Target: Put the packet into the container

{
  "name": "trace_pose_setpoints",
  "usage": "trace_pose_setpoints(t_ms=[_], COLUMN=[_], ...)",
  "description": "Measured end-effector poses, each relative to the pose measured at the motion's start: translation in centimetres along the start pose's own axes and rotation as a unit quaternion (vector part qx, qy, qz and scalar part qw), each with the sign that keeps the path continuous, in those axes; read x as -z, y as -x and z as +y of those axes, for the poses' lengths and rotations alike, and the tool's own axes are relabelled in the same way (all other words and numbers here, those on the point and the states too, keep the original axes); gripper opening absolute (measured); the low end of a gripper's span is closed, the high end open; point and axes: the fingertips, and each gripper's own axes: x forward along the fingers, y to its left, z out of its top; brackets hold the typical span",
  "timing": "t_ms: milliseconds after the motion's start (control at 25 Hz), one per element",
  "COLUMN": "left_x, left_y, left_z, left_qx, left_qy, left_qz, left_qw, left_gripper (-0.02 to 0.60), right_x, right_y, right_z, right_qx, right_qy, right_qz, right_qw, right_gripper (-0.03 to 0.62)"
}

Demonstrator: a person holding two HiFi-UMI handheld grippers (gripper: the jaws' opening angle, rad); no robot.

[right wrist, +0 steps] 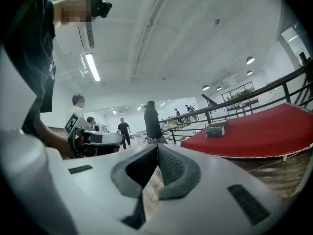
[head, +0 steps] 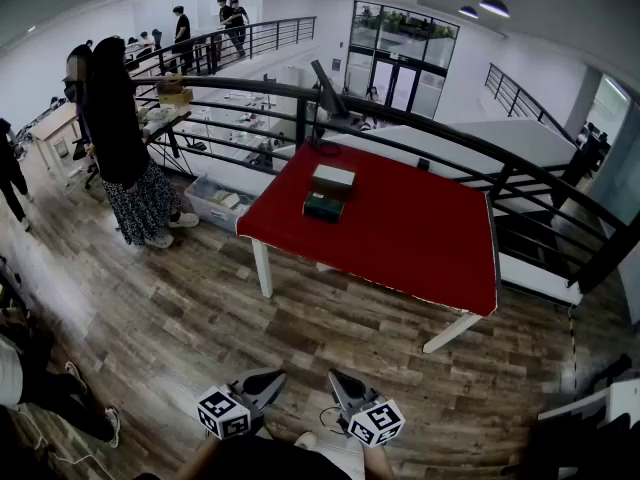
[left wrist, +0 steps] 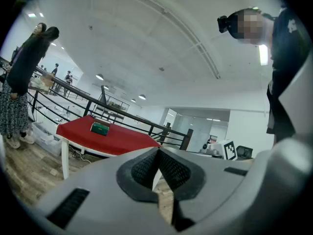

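On the red table (head: pixel 420 238) lies a dark green packet (head: pixel 323 207), and just behind it stands a pale, flat-topped container (head: pixel 333 177). Both grippers hang low over the wooden floor, well short of the table. My left gripper (head: pixel 262 381) and right gripper (head: pixel 346 383) are side by side, each with its jaws together and nothing between them. In the left gripper view the closed jaws (left wrist: pixel 157 153) point toward the table, with the packet (left wrist: pixel 100 128) far off. From the right gripper (right wrist: pixel 157 152) the packet (right wrist: pixel 215 130) is also seen at a distance.
A black railing (head: pixel 400 138) runs behind the table and down its right side. A person in dark clothes (head: pixel 125 148) stands to the left of the table, with a storage bin (head: pixel 215 203) on the floor nearby. Wooden floor (head: pixel 330 338) lies between me and the table.
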Motion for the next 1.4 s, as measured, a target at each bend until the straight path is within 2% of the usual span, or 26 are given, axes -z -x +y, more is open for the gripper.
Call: trace_pose_setpoints(t_ms=[120,240,400,640,1040,1400], left_x=[0.8,0.9,-0.4,-1.0,-6.1,-11.4], left_y=[-0.4,-0.9,-2.3,-4.8,-11.0,-12.9], left_z=[0.5,1.5,2.4,6.1,16.7,27.0], left_qx=[-0.018,-0.038,-0.034,-0.041,-0.033,-0.021], left_qy=[-0.031,-0.065,-0.027,-0.019,-0.038,-0.041], left_qz=[0.025,0.026,0.002,0.023,0.022,0.009], left_qw=[0.999,0.9968,0.999,0.9987,0.9985,0.9989], left_gripper=[0.006,0.005,0.006,0.006,0.006,0.005], right_x=[0.6,0.5,0.6,-0.1,-4.4,-7.6], right_y=[-0.1,-0.6,-1.5,-4.8,-15.1,-24.7], right_z=[-1.0,-1.9,-3.6,-6.7,-14.0,-17.9], right_qx=[0.0,-0.002,0.001,0.006,0.017,0.048], right_qy=[-0.004,-0.004,-0.002,-0.007,0.002,0.023], right_qz=[0.006,0.008,0.015,0.022,0.008,0.005], right_qw=[1.0,1.0,1.0,1.0,1.0,0.999], right_gripper=[0.021,0.021,0.021,0.021,0.021,0.021])
